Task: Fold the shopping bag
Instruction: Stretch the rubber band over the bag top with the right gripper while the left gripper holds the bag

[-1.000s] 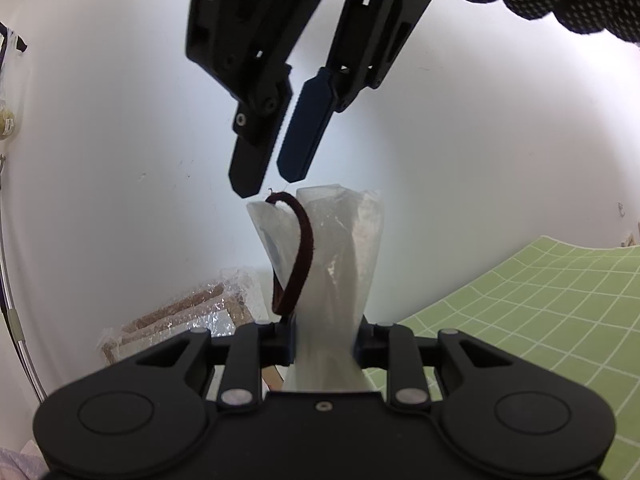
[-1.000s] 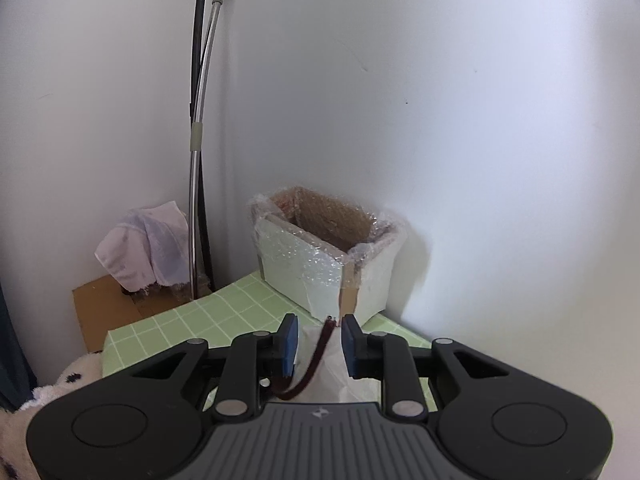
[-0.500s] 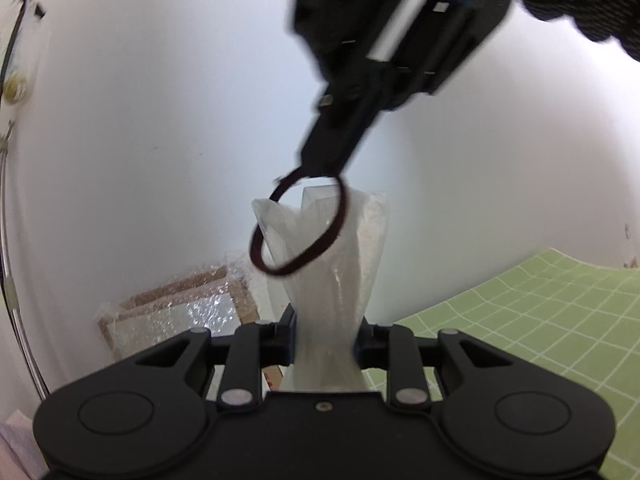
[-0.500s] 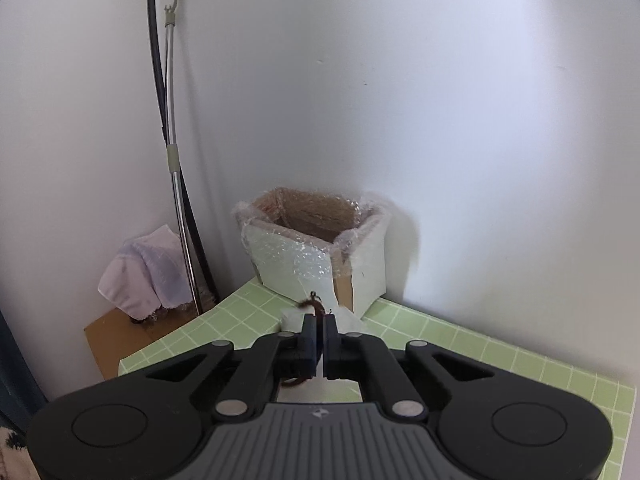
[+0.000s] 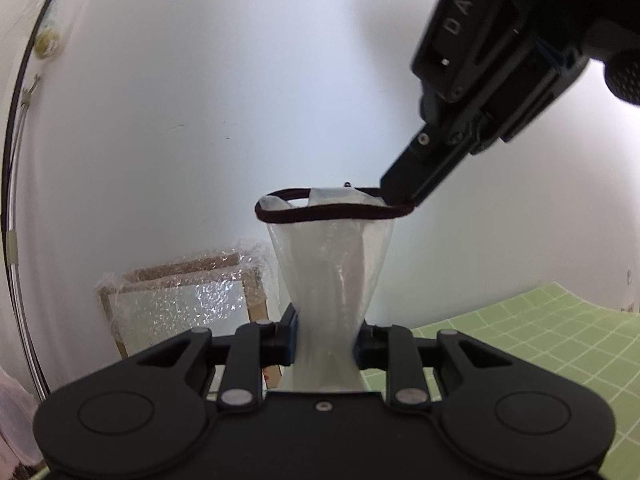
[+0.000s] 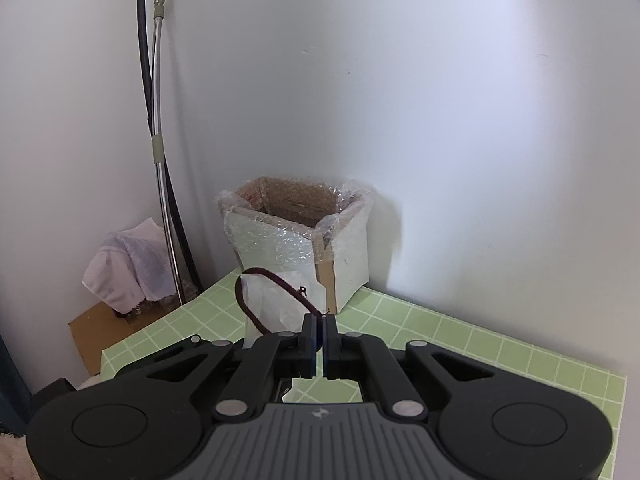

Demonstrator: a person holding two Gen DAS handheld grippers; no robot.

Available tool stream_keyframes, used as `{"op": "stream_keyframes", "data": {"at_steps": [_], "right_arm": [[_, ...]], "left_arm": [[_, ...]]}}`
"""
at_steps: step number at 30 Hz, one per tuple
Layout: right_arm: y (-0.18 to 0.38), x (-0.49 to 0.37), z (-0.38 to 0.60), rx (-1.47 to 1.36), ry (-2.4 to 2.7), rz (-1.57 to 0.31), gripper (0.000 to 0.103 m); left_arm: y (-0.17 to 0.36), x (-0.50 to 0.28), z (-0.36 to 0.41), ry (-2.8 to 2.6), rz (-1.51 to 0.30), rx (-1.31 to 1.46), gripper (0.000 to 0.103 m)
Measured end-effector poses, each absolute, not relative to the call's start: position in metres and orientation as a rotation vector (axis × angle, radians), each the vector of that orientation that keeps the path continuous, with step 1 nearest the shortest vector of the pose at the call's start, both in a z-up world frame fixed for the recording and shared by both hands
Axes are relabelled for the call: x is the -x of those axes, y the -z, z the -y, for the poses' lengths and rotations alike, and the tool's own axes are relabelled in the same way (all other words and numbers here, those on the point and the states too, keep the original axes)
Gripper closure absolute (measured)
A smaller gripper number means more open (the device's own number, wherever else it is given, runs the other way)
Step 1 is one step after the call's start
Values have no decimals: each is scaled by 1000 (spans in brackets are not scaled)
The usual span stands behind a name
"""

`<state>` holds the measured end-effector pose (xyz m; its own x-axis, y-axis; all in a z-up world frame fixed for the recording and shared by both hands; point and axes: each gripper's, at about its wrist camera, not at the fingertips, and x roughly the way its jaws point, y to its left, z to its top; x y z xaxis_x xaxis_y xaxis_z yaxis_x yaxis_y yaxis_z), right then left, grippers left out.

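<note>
The shopping bag point(image 5: 328, 280), a translucent plastic bundle rolled into a narrow column, is held upright with its long axis vertical, clear of the green gridded desk point(image 5: 560, 332). Its lower part is clamped between the blue pads of the left tongs point(image 5: 325, 340), which are closed on it, and its upper end flares outward above them. A dark red elastic band point(image 5: 332, 211) is looped around the flared top of the bag and lies roughly level, stretched to the right. The band's right end is pinched in the right tongs point(image 6: 319, 330), whose pads are pressed together on it with no visible gap. In the left wrist view, the right tongs point(image 5: 404, 196) are seen entering from the upper right, angled downward and to the left, with the tip just beside the bag's top edge. In the right wrist view, the bag point(image 6: 280, 300) is seen directly ahead of the fingers with the band point(image 6: 256, 292) arching over it. A cardboard box lined with bubble wrap point(image 6: 300, 232) is placed at the wall behind the bag.
</note>
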<state>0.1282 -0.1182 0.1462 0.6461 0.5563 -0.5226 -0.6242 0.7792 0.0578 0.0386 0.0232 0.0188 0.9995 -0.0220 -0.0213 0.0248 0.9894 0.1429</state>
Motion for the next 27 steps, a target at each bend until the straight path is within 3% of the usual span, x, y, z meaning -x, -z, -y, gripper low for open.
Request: {"op": "stream_keyframes", "data": {"at_steps": [27], "right_arm": [[-133, -164, 140, -149, -735, -633, 100]], "left_arm": [[-16, -51, -63, 107, 58, -53, 81]]}}
